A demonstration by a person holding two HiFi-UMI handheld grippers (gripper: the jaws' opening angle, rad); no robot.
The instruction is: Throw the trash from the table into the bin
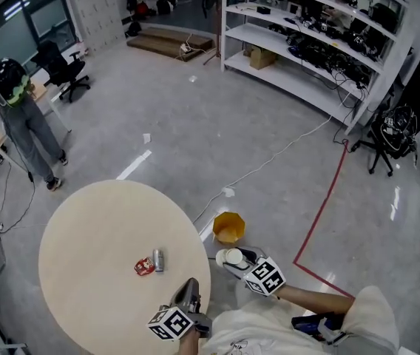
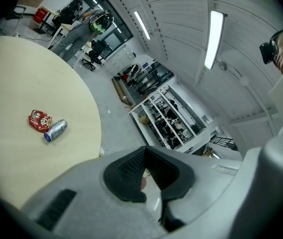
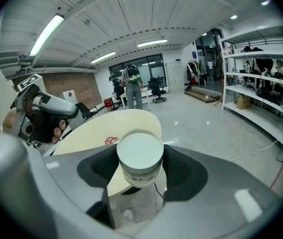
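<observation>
A white paper cup [image 3: 140, 158] sits crosswise between the pads of my right gripper [image 3: 140, 156], which is shut on it. In the head view that gripper [image 1: 234, 257] hangs off the right edge of the round beige table [image 1: 92, 228], just below the yellow bin [image 1: 228, 228] on the floor. A red snack packet [image 1: 144, 266] and a small silver can [image 1: 158, 259] lie side by side on the table. They also show in the left gripper view, the packet [image 2: 40, 120] beside the can [image 2: 56, 130]. My left gripper [image 1: 189, 288] is over the table's near edge, its tips together and holding nothing.
A person [image 1: 21, 117] stands beyond the table at the far left by desks and an office chair [image 1: 66, 69]. White shelving [image 1: 306, 43] runs along the back right. A red tape line [image 1: 328, 198] and a white cable [image 1: 269, 161] cross the grey floor.
</observation>
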